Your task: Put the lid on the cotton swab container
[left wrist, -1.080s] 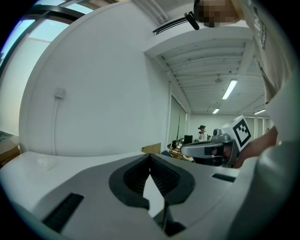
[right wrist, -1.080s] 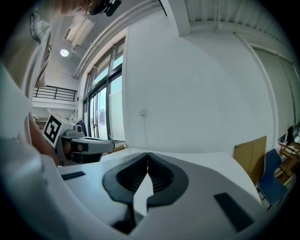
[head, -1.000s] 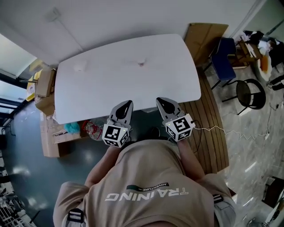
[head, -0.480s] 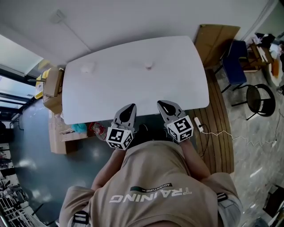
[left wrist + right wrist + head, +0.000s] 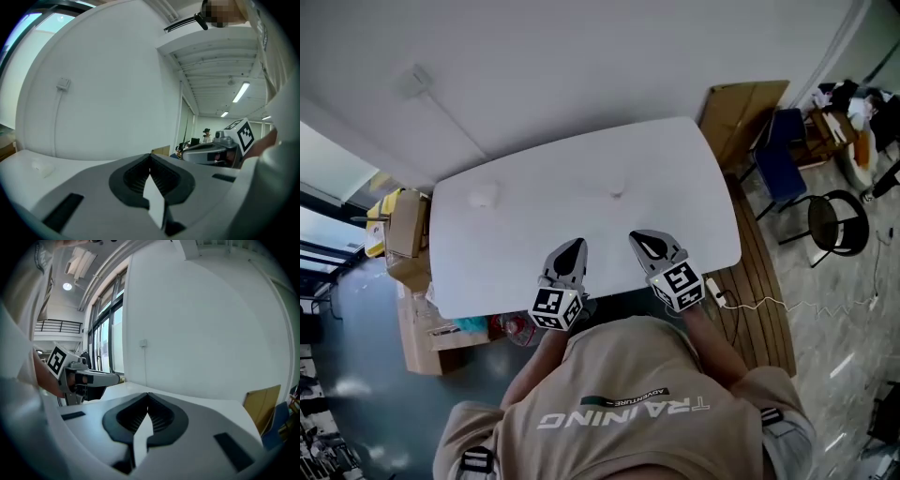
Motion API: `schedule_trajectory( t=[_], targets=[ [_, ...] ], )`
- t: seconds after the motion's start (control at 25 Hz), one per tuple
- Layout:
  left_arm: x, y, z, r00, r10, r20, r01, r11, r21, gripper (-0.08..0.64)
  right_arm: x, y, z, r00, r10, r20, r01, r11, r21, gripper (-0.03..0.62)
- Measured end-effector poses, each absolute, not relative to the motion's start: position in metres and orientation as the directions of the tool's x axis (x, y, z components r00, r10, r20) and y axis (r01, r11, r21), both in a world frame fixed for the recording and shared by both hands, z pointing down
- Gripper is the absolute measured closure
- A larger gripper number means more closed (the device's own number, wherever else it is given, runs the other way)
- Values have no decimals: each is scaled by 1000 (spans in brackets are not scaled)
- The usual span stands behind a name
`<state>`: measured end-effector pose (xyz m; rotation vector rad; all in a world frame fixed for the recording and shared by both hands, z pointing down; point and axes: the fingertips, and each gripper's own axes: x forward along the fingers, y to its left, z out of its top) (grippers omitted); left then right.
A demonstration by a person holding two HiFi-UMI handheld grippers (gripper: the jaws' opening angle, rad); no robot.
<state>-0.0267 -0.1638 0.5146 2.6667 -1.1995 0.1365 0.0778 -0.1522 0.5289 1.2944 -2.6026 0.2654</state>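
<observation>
While both tools hover at the near edge of the white table [image 5: 675,178], neither has anything between its jaws. A person in a tan shirt [image 5: 619,403] stands at that edge, one tool in each hand.

Jaws of the left gripper [image 5: 573,246] are pressed together, tips meeting, empty. The right gripper [image 5: 639,236] is the same, closed on nothing. It sits just beside the left one, the two about level.

Two small pale things lie on the tabletop, well ahead of the tools and well apart from each other:
- A whitish round piece [image 5: 483,197] lies ahead of the left gripper and off to its left. In the left gripper view the round piece [image 5: 42,167] shows faintly at lower left.
- A smaller item [image 5: 616,192] lies ahead of the gap between the two grippers, slightly toward the right one.

Both are too small to tell which is the lid and which the cotton swab container. Neither touches a tool.
</observation>
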Motion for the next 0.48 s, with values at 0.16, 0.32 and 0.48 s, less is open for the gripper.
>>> schedule_trajectory(
  t=[0.16, 0.32, 0.48],
  targets=[
    [-23, -200, 515, 723, -671, 163, -691, -705, 161, 548, 87, -184, 525, -523, -798, 300, -843, 537, -42, 574],
    [-20, -227, 531, 757, -629, 175, -653, -735, 182, 548, 94, -205, 535, -466, -812, 351, -874, 484, -40, 574],
    [-15, -245, 554, 781, -585, 216, -623, -753, 212, 548, 103, -215, 540, -413, -828, 378, -906, 416, -79, 574]
  ],
)
